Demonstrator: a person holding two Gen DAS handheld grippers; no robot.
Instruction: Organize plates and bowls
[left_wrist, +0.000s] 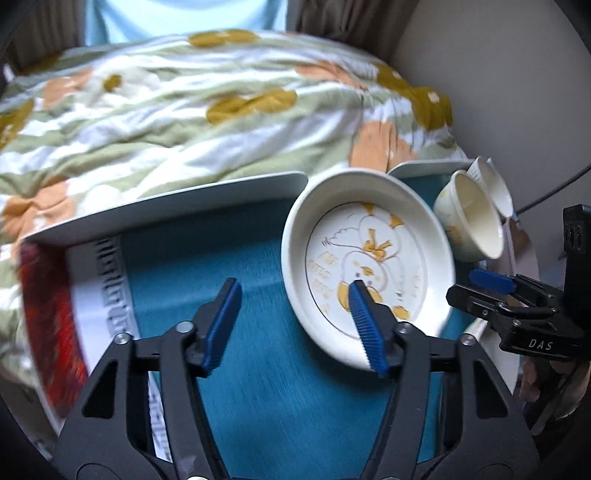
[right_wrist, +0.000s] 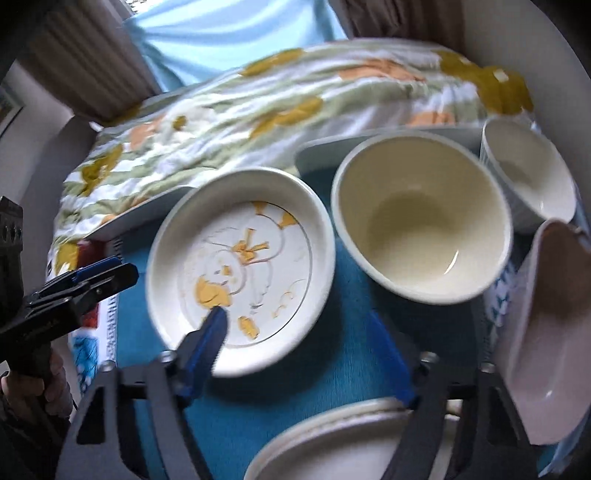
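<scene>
Duck plate (left_wrist: 369, 266) sits on the blue mat (left_wrist: 258, 369), just left of the cream bowl (right_wrist: 421, 229). Left gripper (left_wrist: 295, 325) & right gripper (right_wrist: 310, 350) both half open, holding nothing, prob. aiming for the plate's rim.

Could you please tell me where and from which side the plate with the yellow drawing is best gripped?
Grip the plate by its raised rim at the near edge, coming from above with one finger inside. It lies flat on the blue mat, so only the rim offers hold.

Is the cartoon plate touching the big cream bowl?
Apart. The right wrist view shows blue cloth between the cartoon plate and the big cream bowl.
</scene>
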